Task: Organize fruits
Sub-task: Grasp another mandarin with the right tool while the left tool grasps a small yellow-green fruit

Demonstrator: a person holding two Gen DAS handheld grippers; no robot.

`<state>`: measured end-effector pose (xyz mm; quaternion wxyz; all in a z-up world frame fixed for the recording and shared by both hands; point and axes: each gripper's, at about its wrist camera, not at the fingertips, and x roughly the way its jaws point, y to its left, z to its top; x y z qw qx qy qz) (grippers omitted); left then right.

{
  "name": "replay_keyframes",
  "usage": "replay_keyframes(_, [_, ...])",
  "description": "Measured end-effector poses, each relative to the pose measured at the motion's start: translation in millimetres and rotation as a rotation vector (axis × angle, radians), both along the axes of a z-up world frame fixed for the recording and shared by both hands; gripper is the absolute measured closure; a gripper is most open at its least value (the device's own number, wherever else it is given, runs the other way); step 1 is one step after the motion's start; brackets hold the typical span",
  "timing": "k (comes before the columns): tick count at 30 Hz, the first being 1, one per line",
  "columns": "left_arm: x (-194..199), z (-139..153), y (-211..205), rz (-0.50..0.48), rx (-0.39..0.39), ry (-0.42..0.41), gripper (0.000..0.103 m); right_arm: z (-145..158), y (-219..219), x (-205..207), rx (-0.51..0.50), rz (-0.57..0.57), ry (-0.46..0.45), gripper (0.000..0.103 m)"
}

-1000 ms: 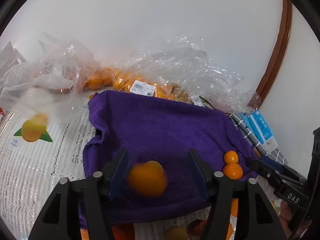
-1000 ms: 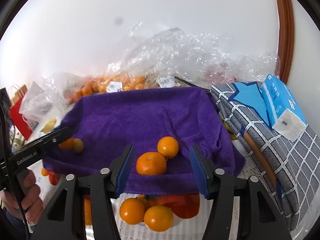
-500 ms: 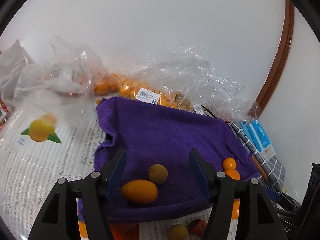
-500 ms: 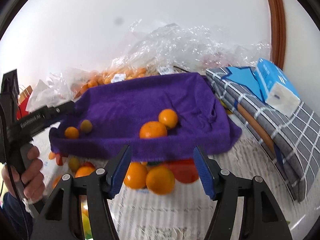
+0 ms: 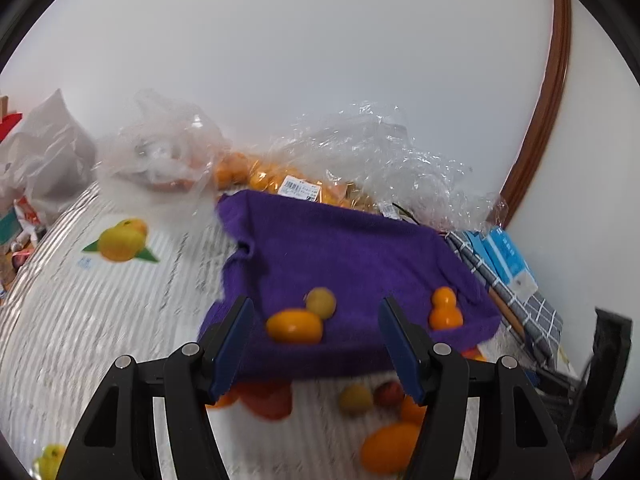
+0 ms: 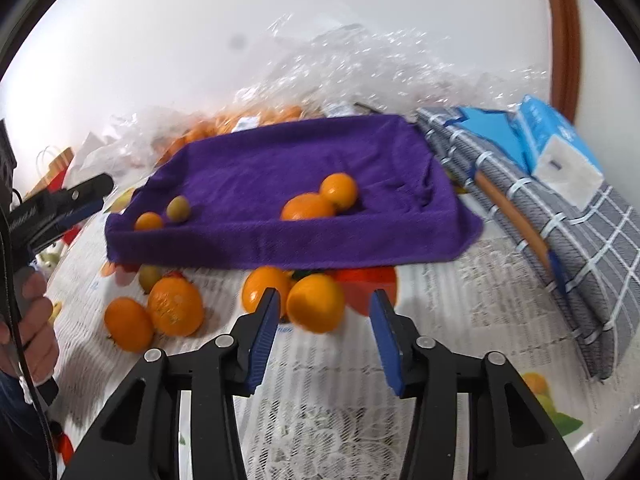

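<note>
A purple towel (image 5: 360,248) holds an oval orange fruit (image 5: 295,326), a greenish-yellow fruit (image 5: 321,303) and two mandarins (image 5: 445,312). My left gripper (image 5: 317,306) hovers open short of the towel's near edge, with nothing between its fingers. In the right wrist view the towel (image 6: 300,160) lies beyond several loose oranges. My right gripper (image 6: 324,296) is low over the tablecloth and its jaws are closing. One orange (image 6: 316,308) sits between the fingertips, and the pads stand apart from it. The left gripper (image 6: 60,204) shows at the left edge.
More oranges (image 6: 176,312) and a red fruit (image 6: 372,284) lie before the towel. Clear plastic bags of oranges (image 5: 280,176) crowd the wall behind it. A checked cloth (image 6: 560,248) and a blue tissue pack (image 6: 560,152) lie to the right. A person's hand (image 6: 32,320) grips the left tool.
The oval fruit went from between my left fingers to lying on the towel, and the left gripper drew back. My right gripper pulled back from the towel, sank toward the loose oranges, and narrowed.
</note>
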<state>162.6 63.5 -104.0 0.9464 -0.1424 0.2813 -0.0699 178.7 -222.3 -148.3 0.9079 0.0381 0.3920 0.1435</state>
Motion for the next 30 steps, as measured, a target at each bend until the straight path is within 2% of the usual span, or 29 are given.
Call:
replay_keyframes(5, [-19,-4,6,-0.012,-0.011,-0.016,0.040,-5,8,3,-0.033,0.025,0.013,0.066])
replay_keyframes(6, [-20,-5,6,-0.018,-0.016,-0.014,0.040,-6,9,3,-0.041,0.025,0.014,0.071])
replay_keyframes(12, [-11,-16,-7,-0.125,-0.043,0.035,0.042,-1,-1,-3,-0.015,-0.016,-0.018,0.072])
replay_keyframes(15, [-6,-24,-21,-0.188,-0.015,0.081,0.042,-3,-12,-7,0.014,-0.051,-0.011,0.072])
replay_keyframes(19, [-4,-30,-30,-0.209,0.015,0.104,0.043,-2,-16,-8,0.029,-0.062,-0.008,0.072])
replay_keyframes(24, [3,-39,-31,-0.224,-0.005,0.152,0.059,-5,-4,-6,-0.027,-0.030,-0.001,0.070])
replay_keyframes(27, [6,-42,-29,-0.223,-0.025,0.174,0.064,-8,2,-2,-0.058,-0.019,0.017,0.069])
replay_keyframes(30, [9,-46,-32,-0.227,-0.013,0.200,0.072,-8,6,-3,-0.082,-0.018,0.007,0.068])
